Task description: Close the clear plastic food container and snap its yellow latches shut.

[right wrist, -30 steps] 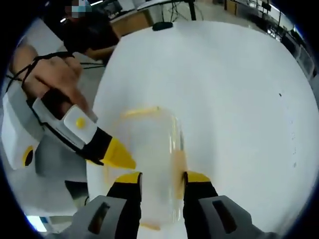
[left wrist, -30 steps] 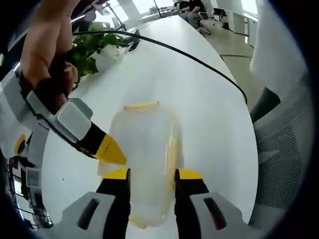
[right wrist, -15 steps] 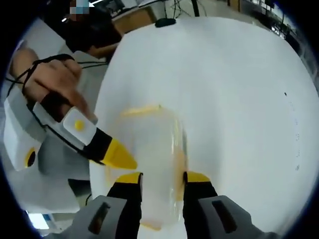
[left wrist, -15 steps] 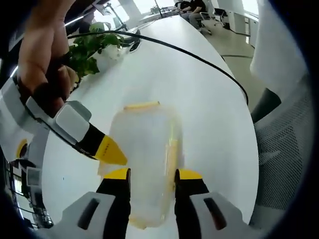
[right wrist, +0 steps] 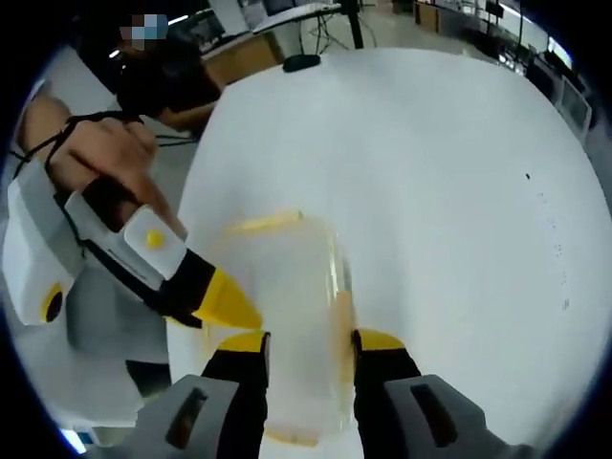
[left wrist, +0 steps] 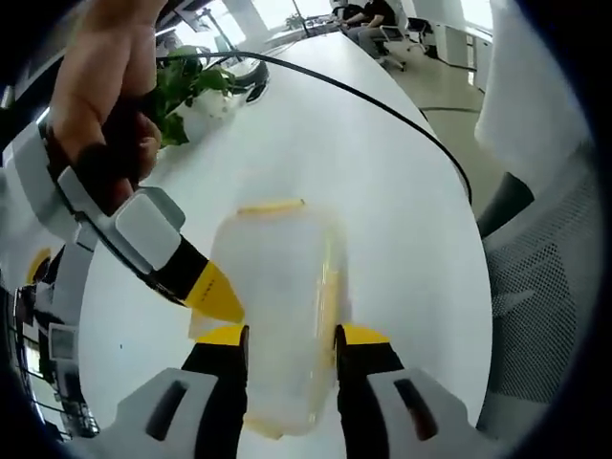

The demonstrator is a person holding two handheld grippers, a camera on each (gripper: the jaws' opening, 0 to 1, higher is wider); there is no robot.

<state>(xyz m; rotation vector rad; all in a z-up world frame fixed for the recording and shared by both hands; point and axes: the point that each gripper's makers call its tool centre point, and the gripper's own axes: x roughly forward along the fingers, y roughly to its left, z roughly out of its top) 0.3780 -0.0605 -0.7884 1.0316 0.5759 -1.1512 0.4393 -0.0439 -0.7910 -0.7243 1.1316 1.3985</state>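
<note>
On a white table [left wrist: 402, 220], a clear plastic food container [left wrist: 273, 316] lies with its lid down. In the left gripper view, the left gripper [left wrist: 286, 337] has its two yellow-tipped jaws standing on either side of the container's near end, apparently clamped on its walls, probably to steady the box while the latches are pressed. A yellow latch [left wrist: 271, 205] shows at the container's far end, and another yellow latch [left wrist: 328, 301] runs along its right side; whether either is fully snapped down cannot be told. The right gripper [left wrist: 212, 291] comes in from the left, held in a person's hand [left wrist: 105, 105], its yellow tip touching the container's left edge as though to push a latch there. Farther off lie a black cable [left wrist: 382, 115] and a green plant [left wrist: 182, 91], with a mesh chair [left wrist: 535, 316] to the right.

In the right gripper view, the right gripper [right wrist: 312, 342] likewise straddles the container [right wrist: 282, 316], jaws close against its sides and seemingly holding it. The left gripper [right wrist: 222, 298] reaches in from the left, tip at the container's edge.
</note>
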